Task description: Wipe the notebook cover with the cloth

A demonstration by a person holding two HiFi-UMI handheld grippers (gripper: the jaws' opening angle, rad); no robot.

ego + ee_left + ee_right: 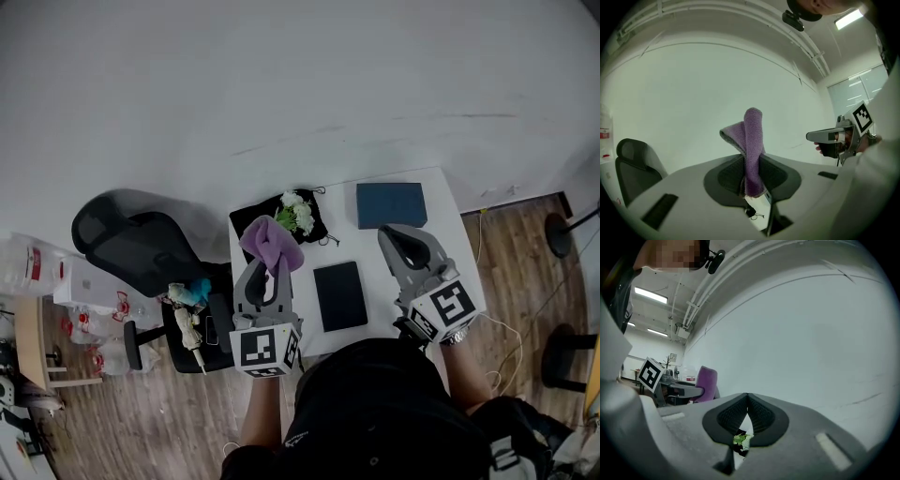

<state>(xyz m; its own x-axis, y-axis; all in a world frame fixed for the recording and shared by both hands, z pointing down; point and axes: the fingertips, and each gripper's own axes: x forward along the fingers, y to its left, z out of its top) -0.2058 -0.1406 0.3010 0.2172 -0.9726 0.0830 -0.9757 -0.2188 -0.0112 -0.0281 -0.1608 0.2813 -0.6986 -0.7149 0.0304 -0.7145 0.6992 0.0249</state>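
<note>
Purple cloth (pixel 752 140) is clamped upright between the jaws of the left gripper (pixel 751 168), above the left edge of the white table (pixel 373 251). The right gripper (pixel 747 399) has its jaws pressed together with nothing between them, over the table's right side. The black notebook (pixel 339 295) lies flat on the table between the two grippers. Beyond it, white flowers (pixel 297 213) rest on black fabric (pixel 258 214), near a dark blue book (pixel 391 204).

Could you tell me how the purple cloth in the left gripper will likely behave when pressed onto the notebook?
Probably floppy: the purple cloth droops in a fold above the left gripper, whose jaws are shut on it. Its fuzzy pile should likely drag rather than slip on the dark notebook. It looks light, so it may bunch.
</note>
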